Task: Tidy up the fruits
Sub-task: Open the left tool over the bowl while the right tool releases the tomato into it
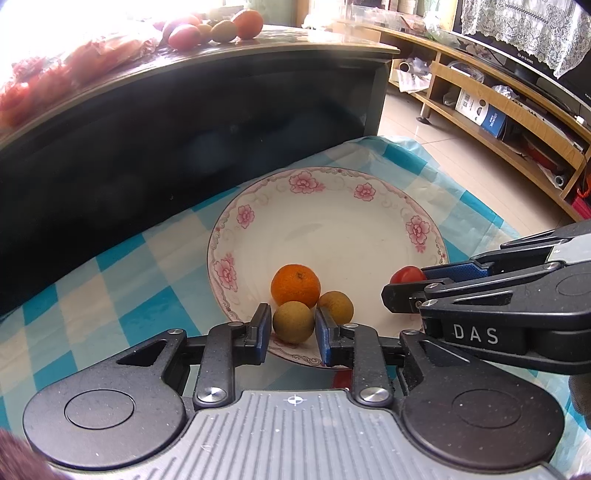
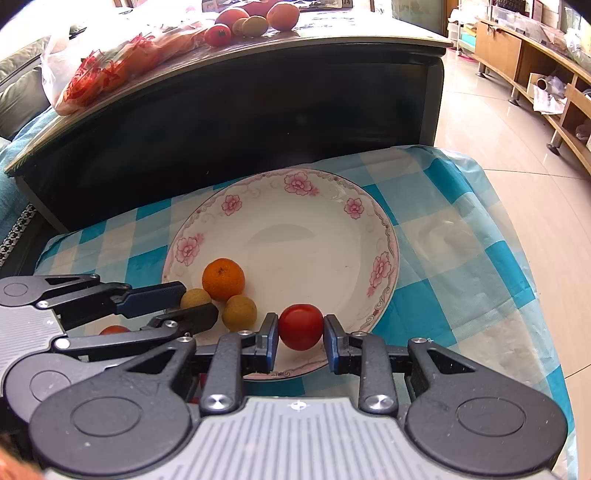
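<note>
Left gripper brackets a green-brown fruit at the plate's near rim, jaws slightly apart, small gaps either side. Right gripper same on a red tomato, pads just beside it, not clamped. Behind: second green-brown fruit, then orange, touching in a cluster. Plate on blue checked cloth. Far: more fruit on the dark table.

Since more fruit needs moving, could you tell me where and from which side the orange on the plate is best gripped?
Grip the orange across its widest middle, coming from above. It is round, so any axis fits, but two brown fruits touch its near side and the plate rim crowds its left; a side approach would likely bump them.
</note>
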`<action>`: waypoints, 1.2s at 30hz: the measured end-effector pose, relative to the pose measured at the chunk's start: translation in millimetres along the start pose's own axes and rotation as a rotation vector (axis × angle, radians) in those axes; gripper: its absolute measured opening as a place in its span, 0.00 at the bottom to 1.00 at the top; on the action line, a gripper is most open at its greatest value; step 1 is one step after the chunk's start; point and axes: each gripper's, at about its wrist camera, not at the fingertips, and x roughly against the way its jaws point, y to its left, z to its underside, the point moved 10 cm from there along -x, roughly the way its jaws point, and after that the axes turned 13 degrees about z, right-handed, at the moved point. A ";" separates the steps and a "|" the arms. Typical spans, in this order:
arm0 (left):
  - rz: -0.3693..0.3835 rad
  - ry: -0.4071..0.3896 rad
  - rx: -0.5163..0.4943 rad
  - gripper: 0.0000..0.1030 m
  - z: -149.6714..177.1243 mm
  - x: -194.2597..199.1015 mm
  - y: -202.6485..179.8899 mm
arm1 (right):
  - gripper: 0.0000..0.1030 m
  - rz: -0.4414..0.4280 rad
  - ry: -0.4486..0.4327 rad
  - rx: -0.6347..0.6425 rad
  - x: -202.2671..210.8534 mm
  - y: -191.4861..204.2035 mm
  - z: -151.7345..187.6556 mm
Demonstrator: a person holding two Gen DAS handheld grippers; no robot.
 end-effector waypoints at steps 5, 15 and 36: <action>-0.001 -0.006 0.004 0.36 -0.8 1.7 0.6 | 0.31 0.004 -0.004 -0.005 0.9 -1.1 -0.5; -0.009 -0.020 0.015 0.45 -2.6 5.1 3.0 | 0.31 0.010 -0.011 -0.015 3.6 -2.5 -2.3; -0.013 -0.030 0.025 0.51 1.0 18.0 4.3 | 0.31 0.024 -0.033 -0.012 16.7 2.5 -2.2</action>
